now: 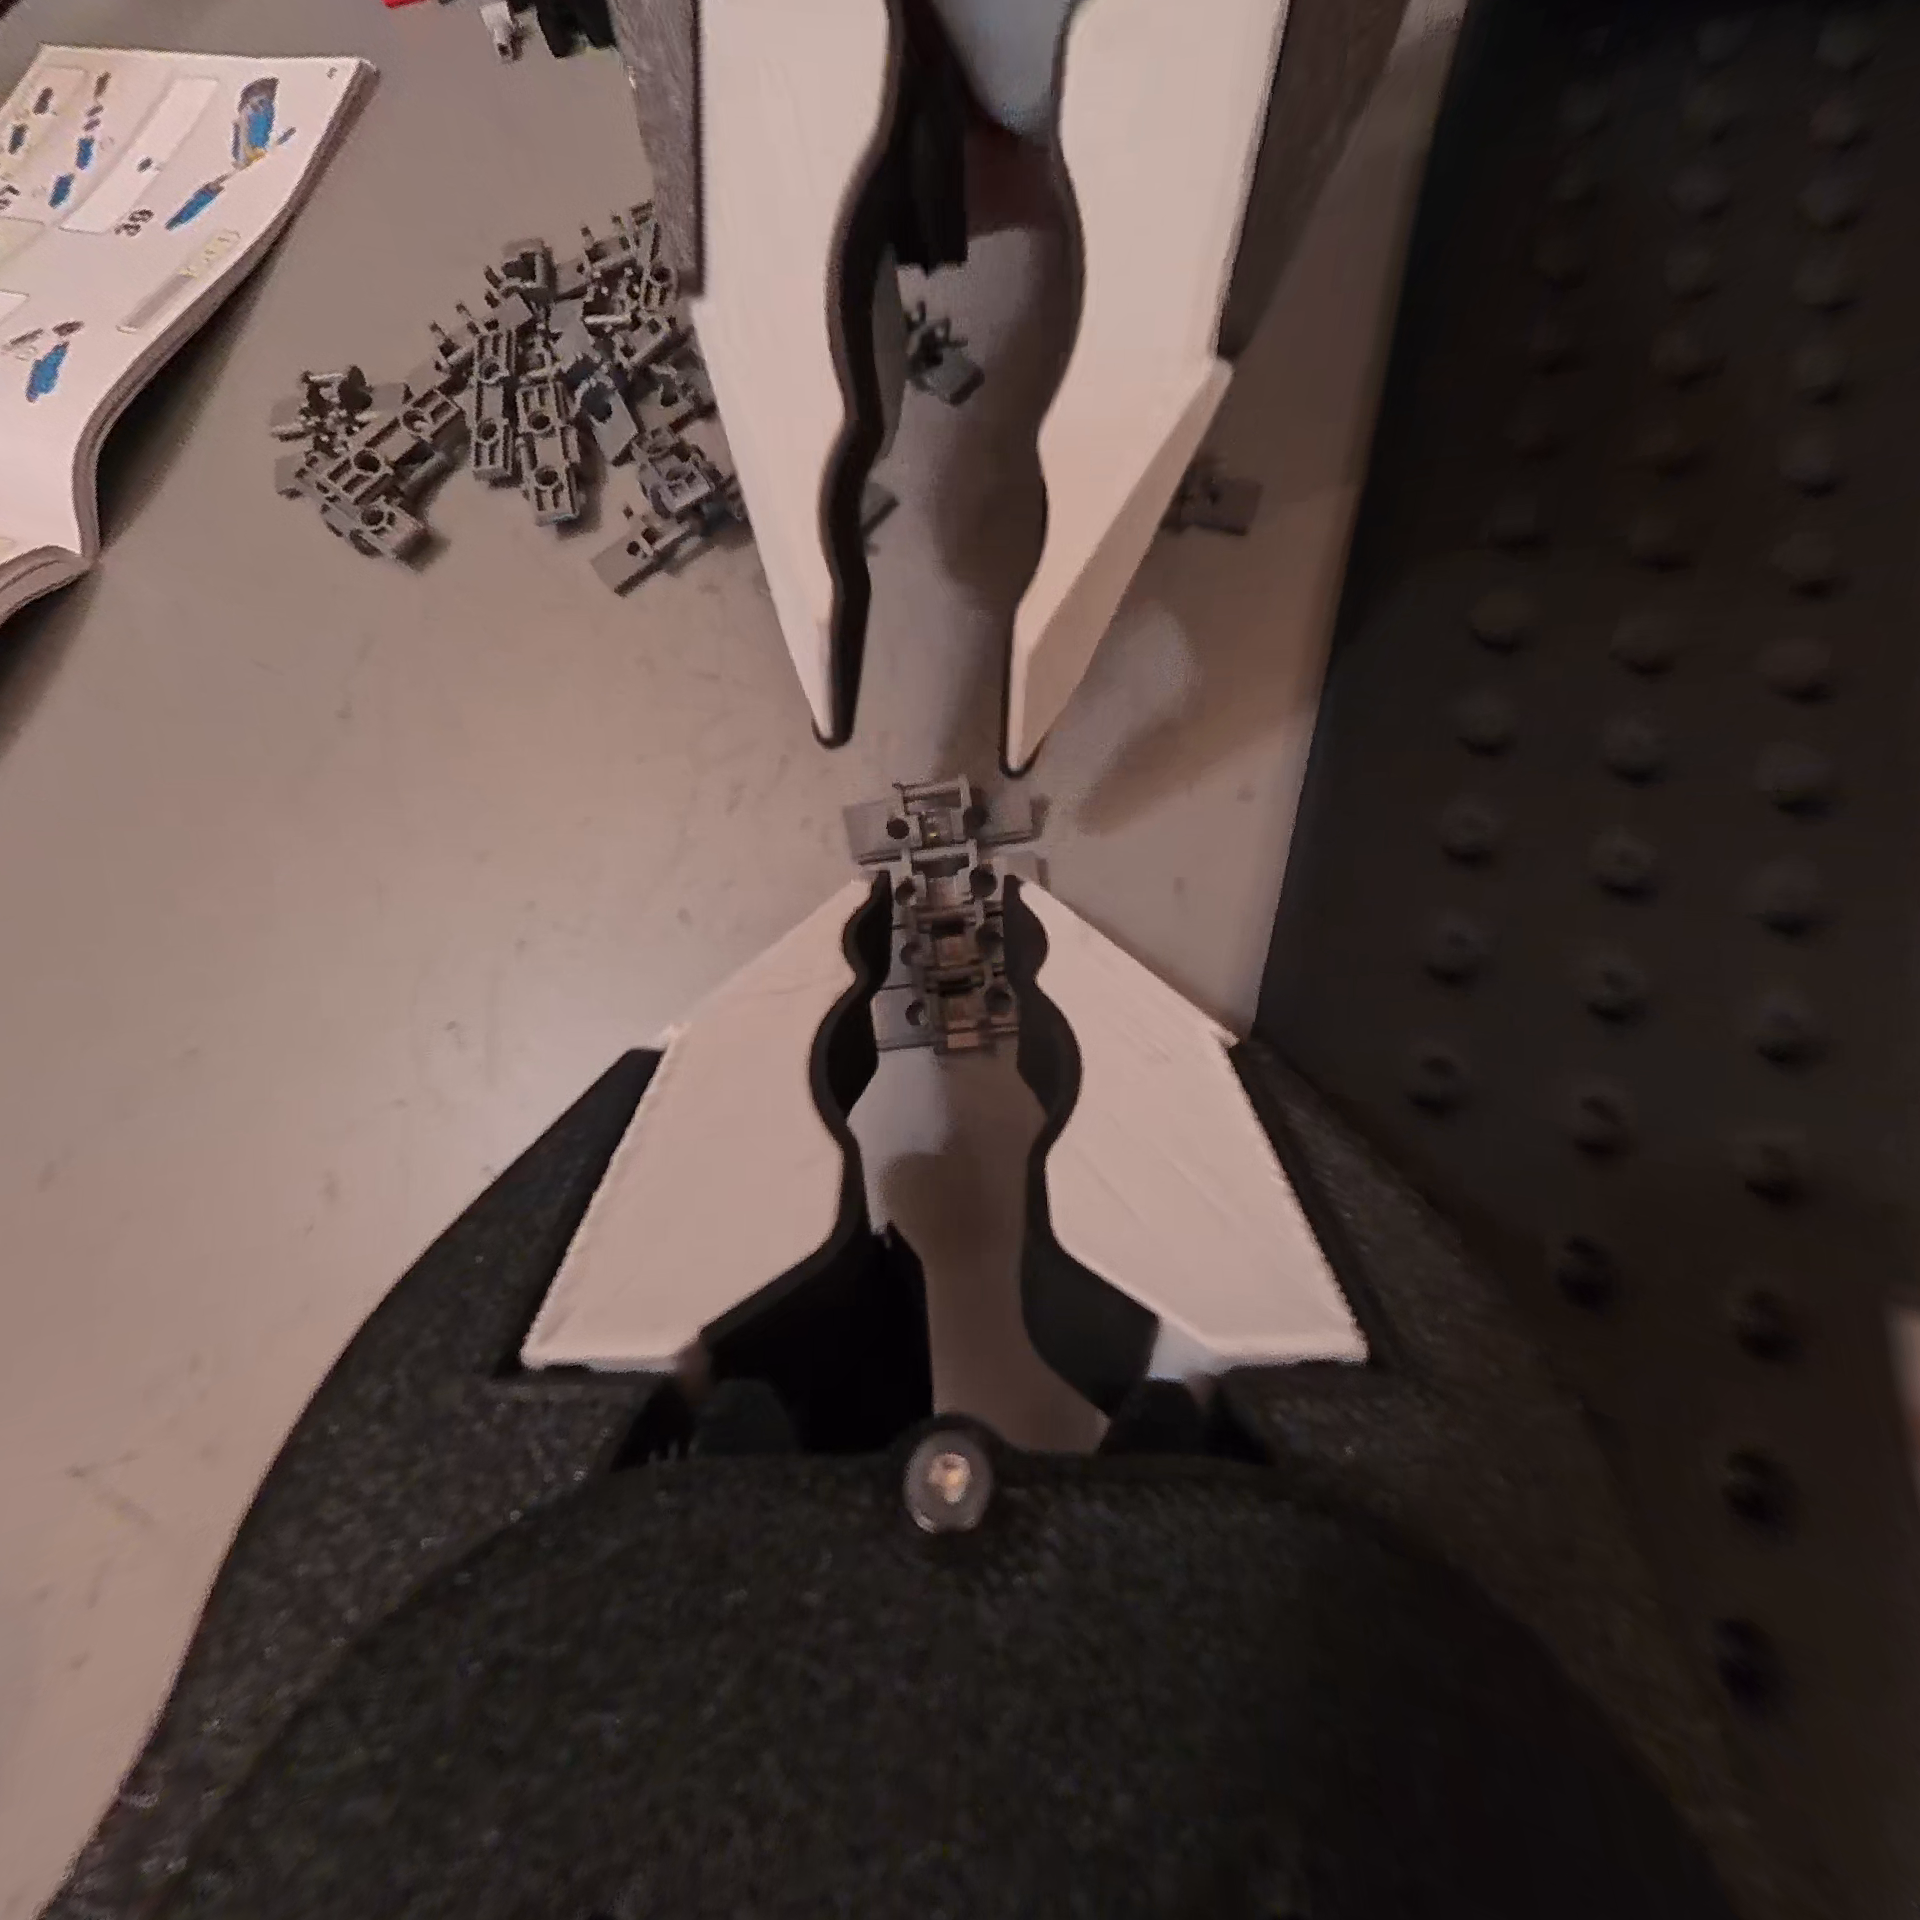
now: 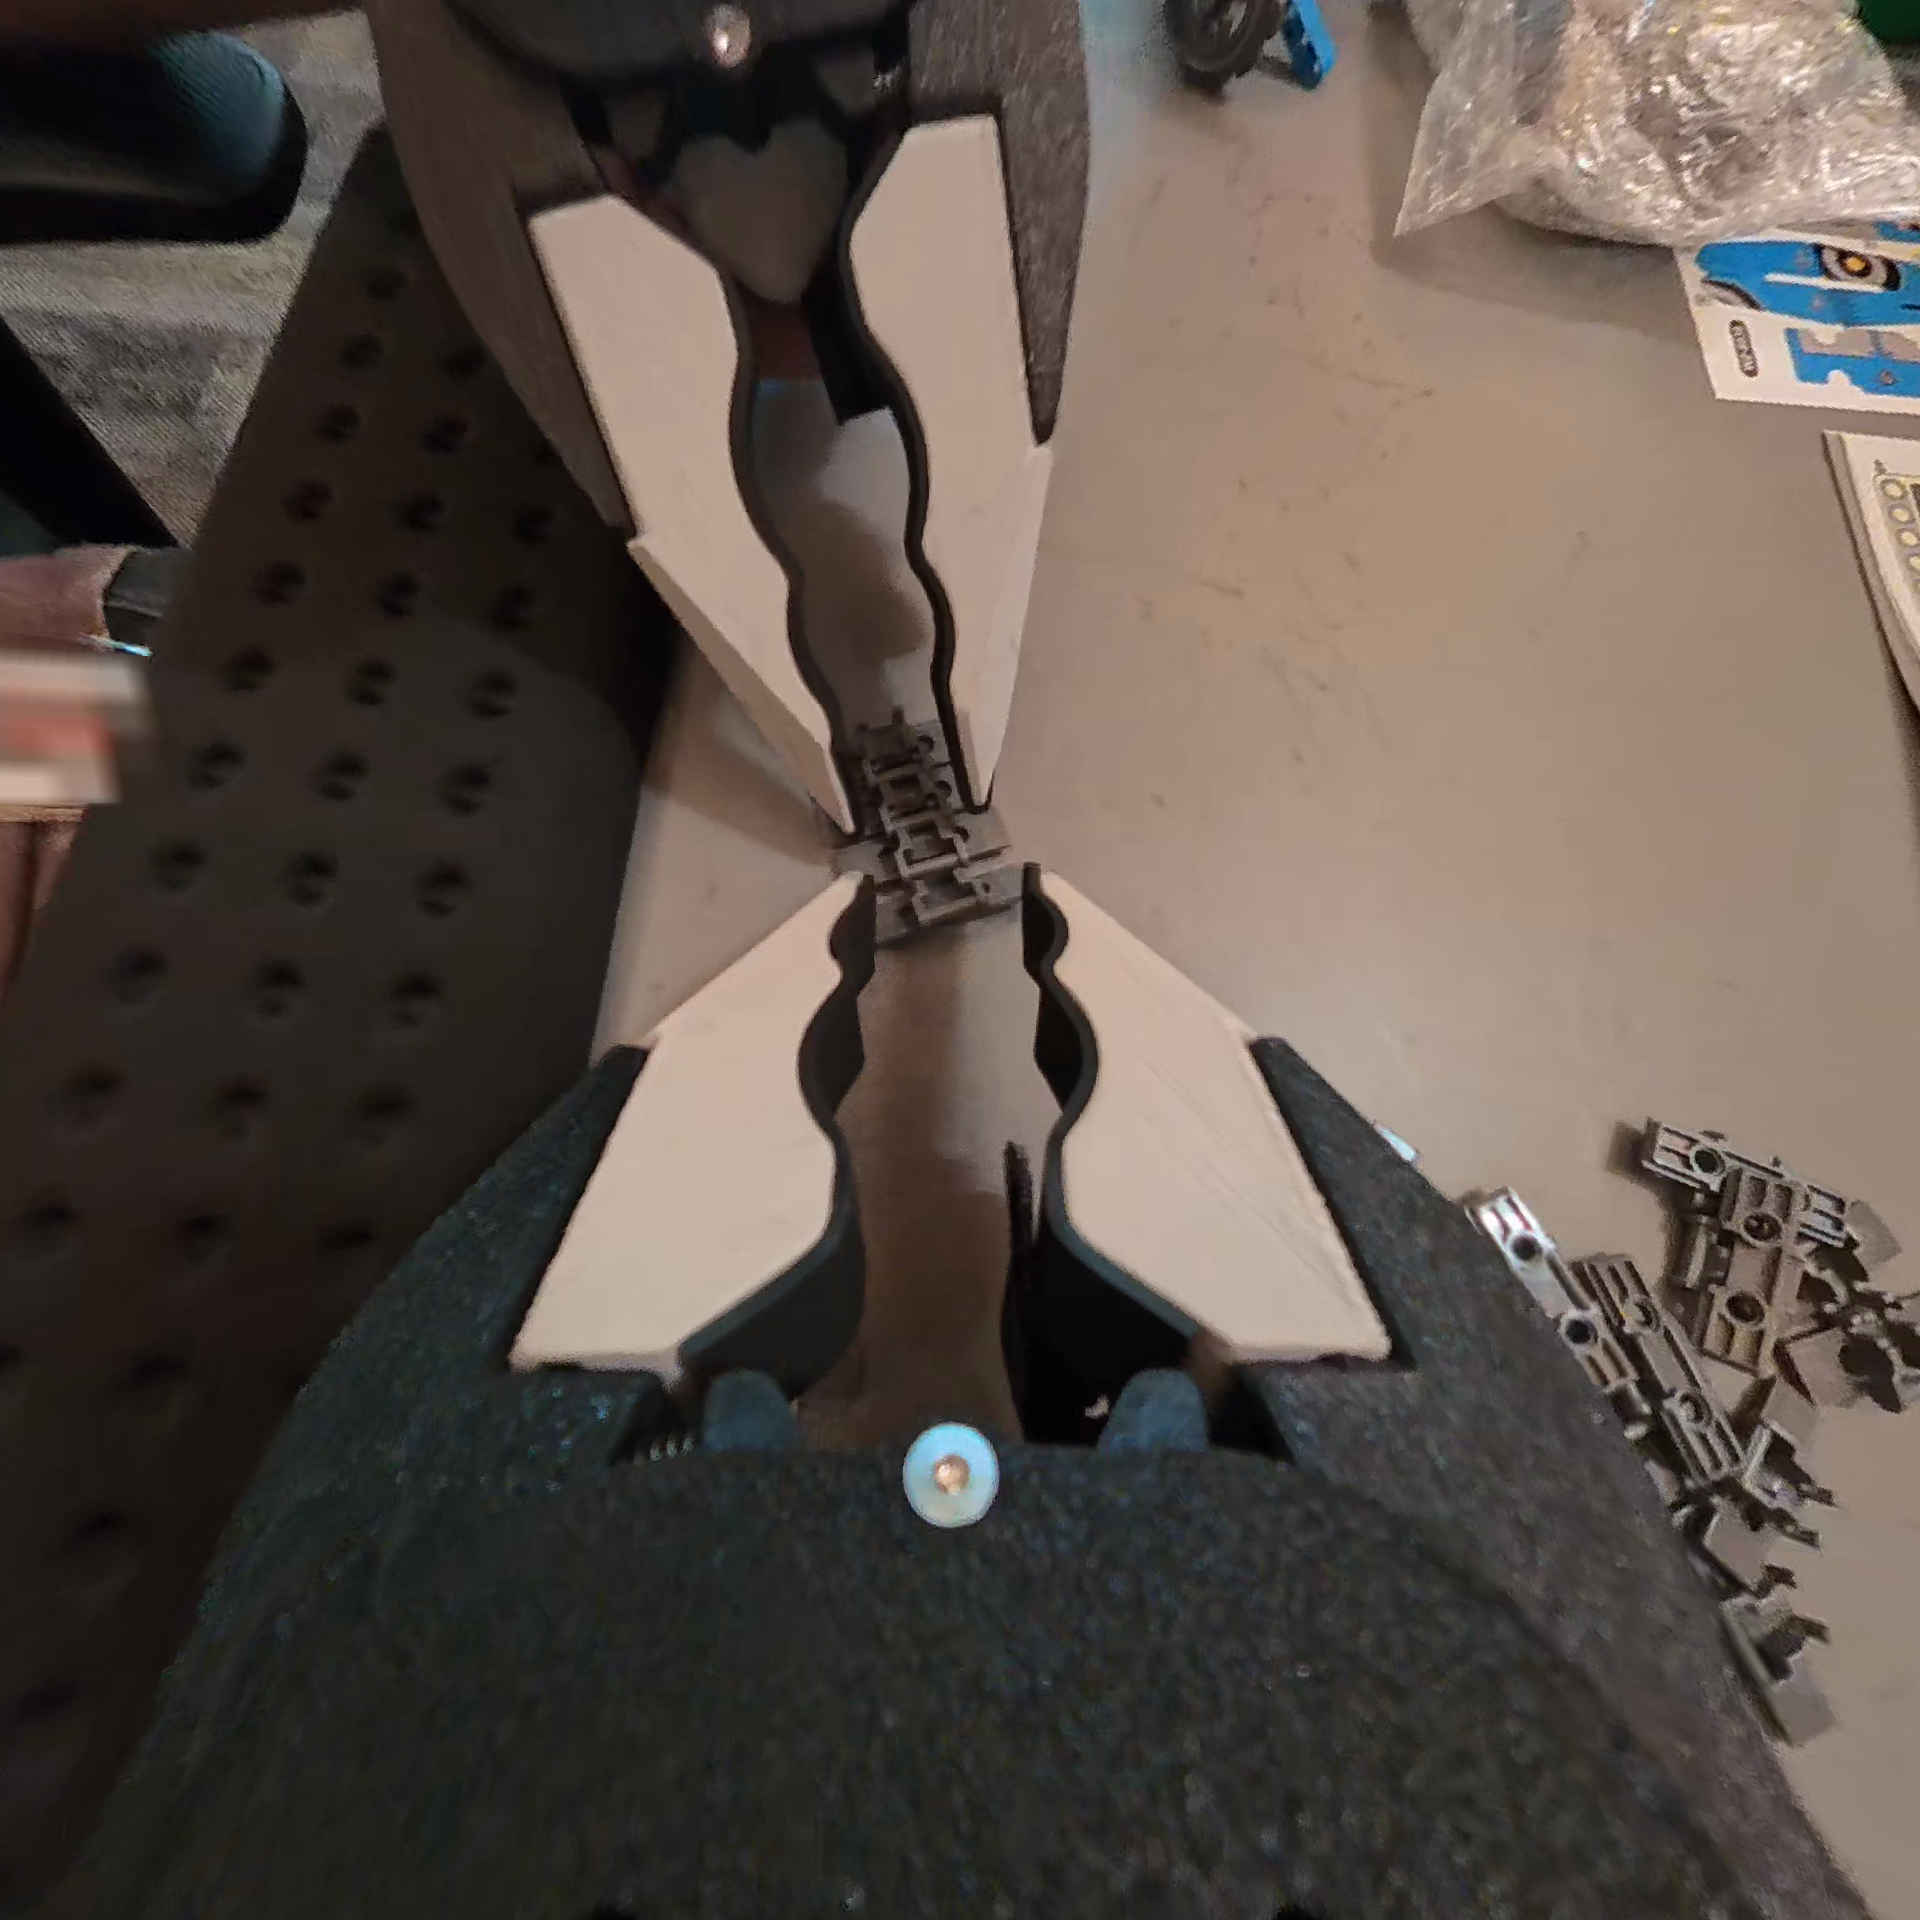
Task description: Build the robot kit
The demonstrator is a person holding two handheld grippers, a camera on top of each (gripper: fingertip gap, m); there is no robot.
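We see the left tongs (image 1: 943, 904) at frame centre in the left wrist view, closed down on a short chain of grey plastic track links (image 1: 943, 914); the white fingers with black wavy pads (image 1: 858, 966) pinch its near links, and its far link sticks out past the tips. The right tongs (image 1: 920, 743) come in from the top of that frame, tips apart, just short of the chain's far end.

In the right wrist view the right tongs (image 2: 940, 894) stand partly open at centre, the chain (image 2: 925, 842) between the tips; contact we cannot tell. The left tongs (image 2: 904, 774) grip it from above.

The chain hangs over a pale grey desk (image 1: 364, 831). A pile of loose grey links (image 1: 520, 416) lies upper left, beside an open instruction booklet (image 1: 135, 260). A dark studded mat (image 1: 1662, 831) fills the right side.
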